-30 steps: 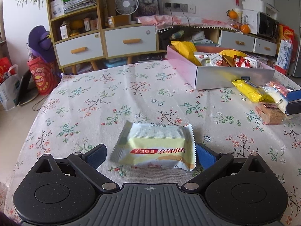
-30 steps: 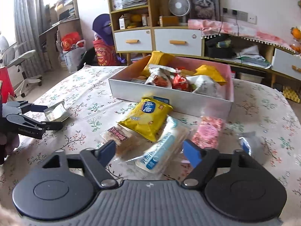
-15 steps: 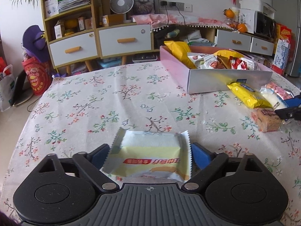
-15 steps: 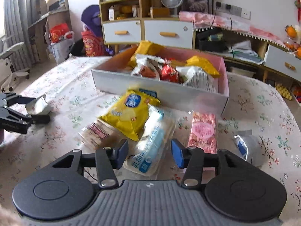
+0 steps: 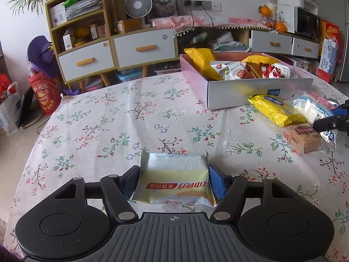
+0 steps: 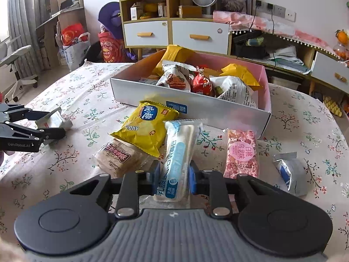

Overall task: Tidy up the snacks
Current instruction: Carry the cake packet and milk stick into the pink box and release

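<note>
My left gripper (image 5: 173,181) is shut on a pale yellow snack packet (image 5: 174,180) low over the flowered tablecloth; it also shows at the left of the right wrist view (image 6: 52,124). My right gripper (image 6: 172,178) is shut on a long white and blue packet (image 6: 176,157). A pink and white box (image 6: 196,111) with several snacks stands behind it, and shows at the upper right of the left wrist view (image 5: 257,87).
Beside the long packet lie a yellow chip bag (image 6: 146,126), a brown cake packet (image 6: 117,157), a pink packet (image 6: 241,152) and a silver packet (image 6: 288,172). Drawers and shelves (image 5: 113,50) stand beyond the table's far edge.
My left gripper has closed onto the pale yellow packet. My right gripper has closed onto the long white and blue packet. Both have moved a little forward.
</note>
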{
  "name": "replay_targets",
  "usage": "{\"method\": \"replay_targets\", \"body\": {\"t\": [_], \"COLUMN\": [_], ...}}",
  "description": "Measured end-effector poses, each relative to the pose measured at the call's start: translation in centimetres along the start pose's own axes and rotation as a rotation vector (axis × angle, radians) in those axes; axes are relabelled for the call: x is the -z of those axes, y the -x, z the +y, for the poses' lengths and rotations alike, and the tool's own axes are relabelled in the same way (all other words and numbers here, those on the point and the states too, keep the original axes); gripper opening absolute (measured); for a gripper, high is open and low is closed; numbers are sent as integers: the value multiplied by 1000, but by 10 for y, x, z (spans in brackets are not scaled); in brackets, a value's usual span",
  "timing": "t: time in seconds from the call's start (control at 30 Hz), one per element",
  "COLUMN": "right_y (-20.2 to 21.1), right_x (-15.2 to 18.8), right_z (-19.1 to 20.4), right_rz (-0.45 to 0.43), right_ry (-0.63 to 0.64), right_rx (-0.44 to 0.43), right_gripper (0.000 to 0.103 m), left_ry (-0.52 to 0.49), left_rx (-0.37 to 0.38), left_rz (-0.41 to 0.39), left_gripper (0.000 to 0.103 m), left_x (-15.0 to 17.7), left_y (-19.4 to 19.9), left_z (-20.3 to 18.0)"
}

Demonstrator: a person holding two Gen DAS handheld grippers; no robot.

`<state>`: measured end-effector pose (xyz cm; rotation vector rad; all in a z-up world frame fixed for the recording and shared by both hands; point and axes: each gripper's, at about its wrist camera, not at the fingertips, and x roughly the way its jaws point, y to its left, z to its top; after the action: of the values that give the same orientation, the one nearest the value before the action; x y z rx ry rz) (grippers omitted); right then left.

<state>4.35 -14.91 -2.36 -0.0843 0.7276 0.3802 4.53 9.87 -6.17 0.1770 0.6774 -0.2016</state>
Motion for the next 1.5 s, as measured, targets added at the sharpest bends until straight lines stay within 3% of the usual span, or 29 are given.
{"method": "replay_targets", "body": {"t": [0.57, 0.97, 1.17, 1.5], "right_y": [10, 12, 1, -46], "right_x": [-16, -51, -75, -117], "right_z": [-3, -18, -28, -52], "right_rz": [-50, -134, -160, -84], "right_ry": [-30, -100, -44, 77], "right_rx": [-28, -15, -7, 10], "right_gripper": [17, 17, 17, 17], "left_ry": [18, 85, 76, 3], "left_rx": [54, 95, 94, 59], "left_rz": [-46, -86, -81, -45], "left_gripper": [66, 66, 67, 67], "left_x": [-26, -74, -103, -134], "left_y": [12, 12, -9, -64], "left_z": [-22, -48, -59, -68]}}
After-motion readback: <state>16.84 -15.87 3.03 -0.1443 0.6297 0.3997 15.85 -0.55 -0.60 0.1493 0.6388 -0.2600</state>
